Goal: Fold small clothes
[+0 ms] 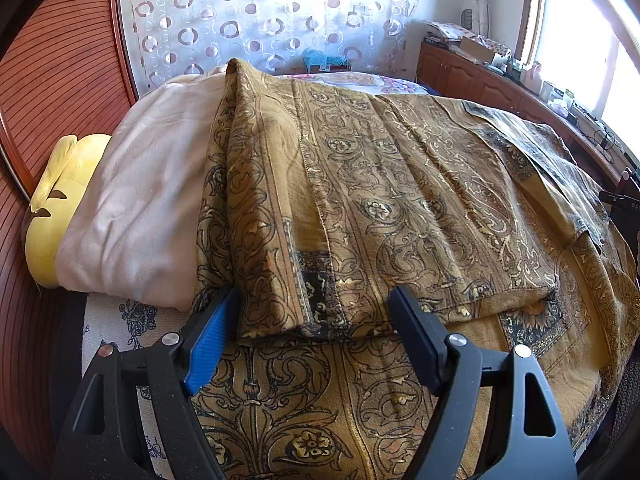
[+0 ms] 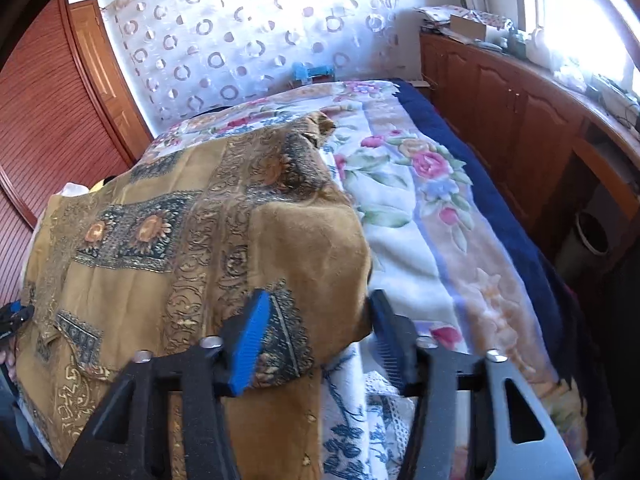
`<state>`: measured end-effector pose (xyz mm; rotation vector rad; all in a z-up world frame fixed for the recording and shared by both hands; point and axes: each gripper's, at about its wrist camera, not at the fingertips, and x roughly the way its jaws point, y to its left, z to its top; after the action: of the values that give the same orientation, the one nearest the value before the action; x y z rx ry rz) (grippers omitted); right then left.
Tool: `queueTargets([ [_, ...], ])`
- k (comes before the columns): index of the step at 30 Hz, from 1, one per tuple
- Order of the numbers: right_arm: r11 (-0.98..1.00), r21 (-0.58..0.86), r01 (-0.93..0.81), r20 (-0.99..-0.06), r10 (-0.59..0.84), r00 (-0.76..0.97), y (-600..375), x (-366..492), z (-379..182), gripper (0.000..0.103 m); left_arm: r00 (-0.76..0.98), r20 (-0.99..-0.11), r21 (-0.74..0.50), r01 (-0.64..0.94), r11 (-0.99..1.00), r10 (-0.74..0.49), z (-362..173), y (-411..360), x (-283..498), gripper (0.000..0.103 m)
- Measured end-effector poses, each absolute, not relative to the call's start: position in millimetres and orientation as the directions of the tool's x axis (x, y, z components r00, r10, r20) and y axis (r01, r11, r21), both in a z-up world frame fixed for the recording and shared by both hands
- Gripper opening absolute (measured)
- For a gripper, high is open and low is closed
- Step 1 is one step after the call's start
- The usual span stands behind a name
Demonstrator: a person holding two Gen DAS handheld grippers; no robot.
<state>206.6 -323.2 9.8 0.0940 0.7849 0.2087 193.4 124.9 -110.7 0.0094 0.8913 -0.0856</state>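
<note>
Your left gripper (image 1: 316,336) spread wide over folded, paisley-woven brown cloth (image 1: 360,200), your right gripper (image 2: 316,336) likewise released, straddling its rumpled corner on the plush floral blanket (image 2: 420,216)

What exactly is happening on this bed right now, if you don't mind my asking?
A person with a handheld claw in each hand is folding a gold patterned garment spread on the bed. One side is already folded over. The left claw is open at the near edge of that folded part, gripping nothing. The right claw is open too, its fingers straddling a corner of the cloth over the floral blanket. A white bundle lies beside it.
</note>
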Motion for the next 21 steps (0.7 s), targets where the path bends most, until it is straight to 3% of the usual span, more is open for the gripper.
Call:
queueTargets([
  [2, 0.967, 0.177, -0.182, -0.677, 0.254, 0.691, -319, 203, 13, 0.026, 0.625, -0.777, -0.028, 0.078, 0.997, -0.071, -111, 125, 193, 0.078],
  [6, 0.961, 0.184, -0.206, -0.662, 0.276, 0.697, -315, 197, 15, 0.026, 0.625, -0.777, -0.028, 0.078, 0.997, -0.071, -111, 125, 193, 0.078],
  [21, 0.994, 0.077, -0.083, -0.666, 0.114, 0.737, -315, 203, 7, 0.026, 0.625, -0.777, -0.029, 0.078, 0.997, -0.071, -111, 125, 194, 0.078],
])
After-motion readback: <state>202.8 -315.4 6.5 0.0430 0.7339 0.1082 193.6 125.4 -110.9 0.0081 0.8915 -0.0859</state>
